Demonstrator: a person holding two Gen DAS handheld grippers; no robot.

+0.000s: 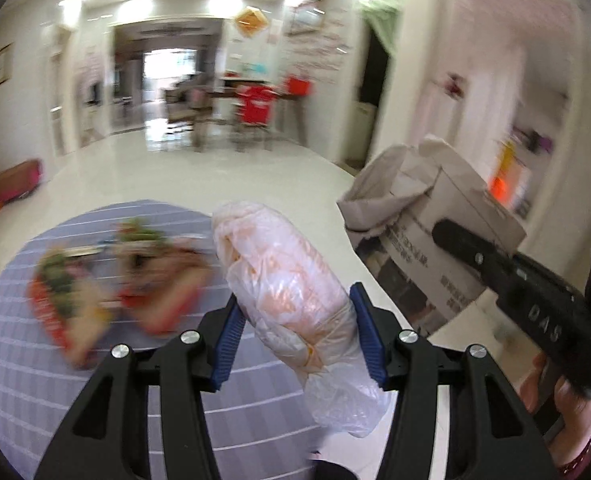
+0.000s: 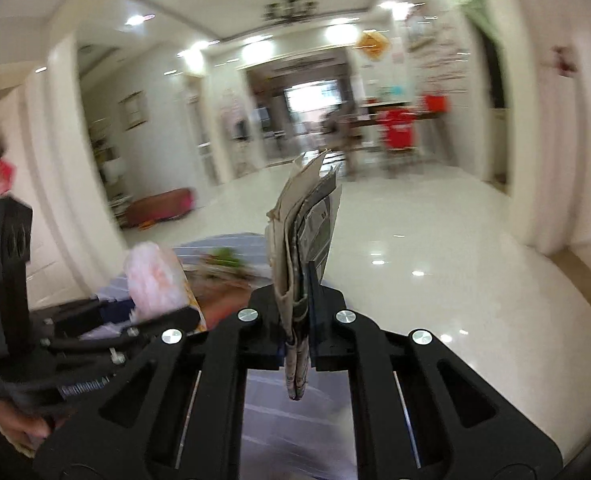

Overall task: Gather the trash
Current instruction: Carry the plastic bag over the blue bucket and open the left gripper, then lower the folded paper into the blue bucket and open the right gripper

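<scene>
My left gripper [image 1: 295, 332] is shut on a crumpled pinkish-white plastic bag [image 1: 283, 280], its blue pads [image 1: 227, 340] pressing both sides, held above a round table with a striped lilac cloth [image 1: 23, 360]. My right gripper [image 2: 297, 312] is shut on a folded newspaper [image 2: 305, 224] that stands upright between its jaws. In the left wrist view the same newspaper [image 1: 415, 216] shows at the right, clamped by the right gripper's black body [image 1: 527, 288], with a person's hand [image 1: 567, 408] below it. In the right wrist view the plastic bag [image 2: 155, 284] and the left gripper [image 2: 107, 336] appear at the left.
Blurred colourful wrappers or food packets [image 1: 107, 280] lie on the striped tablecloth. Beyond is a glossy white tiled floor [image 2: 415, 248], a low red cushion [image 2: 159, 208] by the wall, and a far dining table with a red-draped chair [image 1: 255, 108].
</scene>
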